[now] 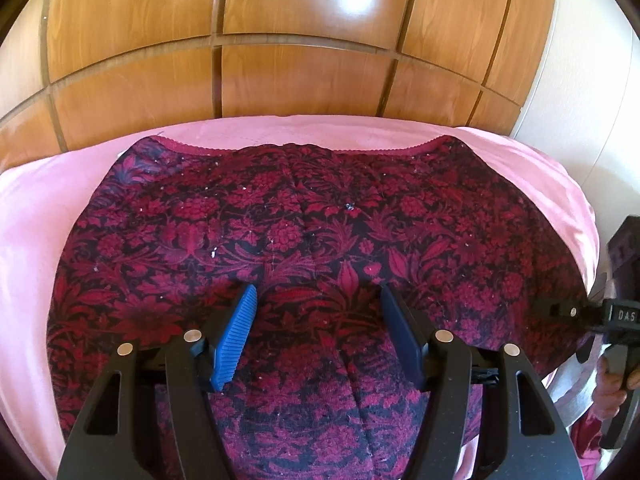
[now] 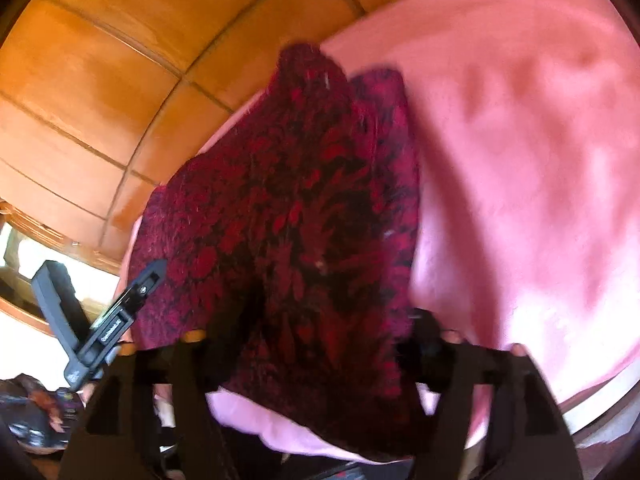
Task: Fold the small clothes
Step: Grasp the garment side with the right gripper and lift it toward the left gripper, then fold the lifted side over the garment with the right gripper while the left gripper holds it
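The right wrist view is blurry. The red flowery cloth (image 2: 304, 216) hides the right gripper's (image 2: 320, 344) fingers there.

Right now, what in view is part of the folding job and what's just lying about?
Job:
- dark red floral knit garment, spread flat
- pink padded surface under it
- left tongs, open over the garment
- right tongs, at the garment's right edge

Lying about:
- glossy wooden panelled wall
- dark printed cloth pile

A pink-sheeted bed (image 1: 36, 216) carries one red floral garment (image 1: 304, 216).
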Tool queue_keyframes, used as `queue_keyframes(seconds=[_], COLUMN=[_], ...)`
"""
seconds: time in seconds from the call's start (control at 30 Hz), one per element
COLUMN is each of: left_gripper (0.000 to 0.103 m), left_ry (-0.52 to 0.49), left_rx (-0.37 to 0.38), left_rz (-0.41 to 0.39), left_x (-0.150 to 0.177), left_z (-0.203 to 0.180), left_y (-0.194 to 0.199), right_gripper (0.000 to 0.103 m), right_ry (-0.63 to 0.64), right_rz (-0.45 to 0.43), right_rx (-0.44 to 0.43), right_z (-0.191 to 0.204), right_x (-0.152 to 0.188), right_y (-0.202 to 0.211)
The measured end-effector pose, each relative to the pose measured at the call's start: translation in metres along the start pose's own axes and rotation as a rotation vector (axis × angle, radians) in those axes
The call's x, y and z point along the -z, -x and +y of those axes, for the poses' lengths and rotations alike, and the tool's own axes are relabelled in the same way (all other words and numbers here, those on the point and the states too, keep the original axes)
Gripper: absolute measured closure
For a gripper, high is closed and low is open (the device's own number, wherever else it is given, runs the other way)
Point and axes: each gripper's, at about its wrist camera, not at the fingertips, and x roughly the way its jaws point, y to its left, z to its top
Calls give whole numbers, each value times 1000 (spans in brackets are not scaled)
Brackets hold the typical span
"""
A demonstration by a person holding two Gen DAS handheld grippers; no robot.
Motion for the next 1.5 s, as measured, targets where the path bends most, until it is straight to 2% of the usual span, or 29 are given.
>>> queue_keyframes(seconds=[0.07, 0.13, 0.2, 0.3, 0.57, 0.73, 1.0, 1.17, 1.23, 1.37, 1.5], left_gripper=[40, 40, 40, 40, 40, 40, 40, 40, 40, 42, 42], left_ry=[0, 3, 5, 6, 10, 11, 41, 128, 205, 312, 412], left_rx=[4, 12, 15, 13, 28, 45, 73, 170, 221, 268, 383], left_rz=[-1, 0, 1, -1, 1, 10, 21, 1, -10, -46, -111], left_x=[0, -2, -2, -2, -2, -3, -8, -10, -10, -9, -10], left_z=[0, 2, 2, 2, 6, 6, 17, 45, 72, 118, 155], left_y=[0, -1, -1, 0, 0, 0, 0, 17, 27, 51, 82], right_gripper=[33, 42, 56, 63, 68, 70, 72, 72, 72, 72, 72], right_ry=[12, 15, 29, 54, 145, 204, 338, 417, 483, 602, 694], right_rz=[-11, -23, -34, -54, -93, -116, -126, -125, -125, -116, -103], right_rx=[26, 39, 50, 66, 68, 37, 5, 17, 52, 95, 99], right_z=[3, 7, 12, 24, 61, 87, 145, 172, 187, 214, 235], right_x=[1, 2, 3, 2, 2, 4, 6, 9, 16, 31, 44], right_y=[-2, -2, 2, 8, 26, 36, 31, 19, 11, -9, -29])
